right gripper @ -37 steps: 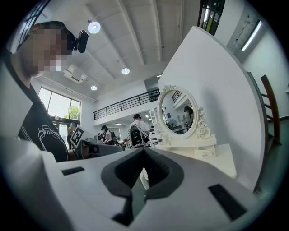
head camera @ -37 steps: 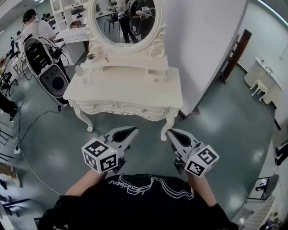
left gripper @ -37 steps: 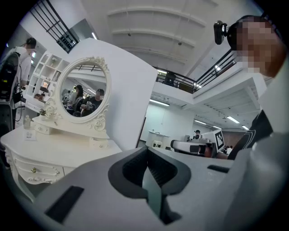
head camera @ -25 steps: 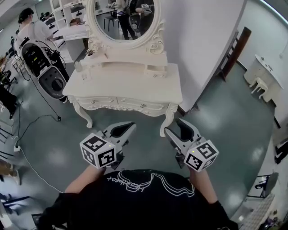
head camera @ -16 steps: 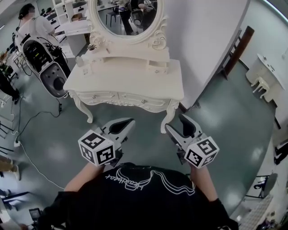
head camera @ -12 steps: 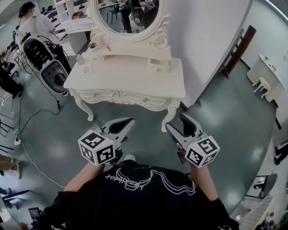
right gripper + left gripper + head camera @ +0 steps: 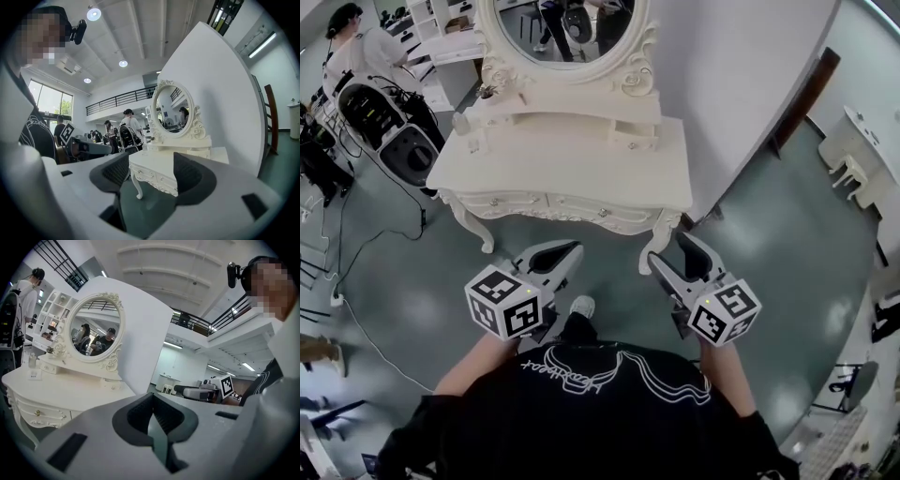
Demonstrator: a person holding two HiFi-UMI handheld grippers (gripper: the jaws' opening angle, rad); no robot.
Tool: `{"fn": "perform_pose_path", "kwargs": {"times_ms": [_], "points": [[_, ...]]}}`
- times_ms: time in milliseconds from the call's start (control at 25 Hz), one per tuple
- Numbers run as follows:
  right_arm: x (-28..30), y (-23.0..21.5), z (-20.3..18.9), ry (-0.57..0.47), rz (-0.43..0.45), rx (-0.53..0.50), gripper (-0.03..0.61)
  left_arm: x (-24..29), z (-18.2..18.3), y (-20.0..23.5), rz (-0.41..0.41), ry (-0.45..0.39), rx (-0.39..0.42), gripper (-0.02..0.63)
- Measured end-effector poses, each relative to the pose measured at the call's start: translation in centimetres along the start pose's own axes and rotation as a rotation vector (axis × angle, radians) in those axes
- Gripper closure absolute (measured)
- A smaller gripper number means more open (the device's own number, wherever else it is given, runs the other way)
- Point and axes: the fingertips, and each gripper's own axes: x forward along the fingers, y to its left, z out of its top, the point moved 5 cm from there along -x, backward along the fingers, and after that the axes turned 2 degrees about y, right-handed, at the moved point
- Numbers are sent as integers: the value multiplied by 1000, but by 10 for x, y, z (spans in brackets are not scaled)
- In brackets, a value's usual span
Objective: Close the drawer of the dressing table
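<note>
**A:** Head view first, what's the table (image 7: 572, 169) like?

**B:** White, curly legs, oval mirror (image 7: 572, 19) on top, backed against the wall (image 7: 741, 75). It's ahead of the left gripper (image 7: 573, 249) and right gripper (image 7: 672, 251), well apart from both. The front drawers (image 7: 581, 208) look roughly flush, and I can't see inside them.

**A:** Left gripper view?

**B:** Jaws together, nothing pinched. Table's off to the left.

**A:** Right gripper view?

**B:** Jaws have just been opening. They're wide apart now and empty, with the table framed between them, farther off.
</note>
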Motion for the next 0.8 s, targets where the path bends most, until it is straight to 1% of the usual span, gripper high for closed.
{"fn": "perform_pose_path", "kwargs": {"times_ms": [120, 360, 600, 800], "points": [[20, -17, 3, 9, -11, 15, 290, 19, 9, 21, -11, 13, -4, 611], [73, -60, 9, 27, -42, 52, 293, 65, 24, 77, -28, 69, 4, 611], [131, -99, 17, 58, -78, 72, 298, 109, 46, 140, -52, 95, -19, 611], [174, -125, 17, 88, -113, 98, 301, 135, 56, 187, -64, 110, -38, 611]]}}
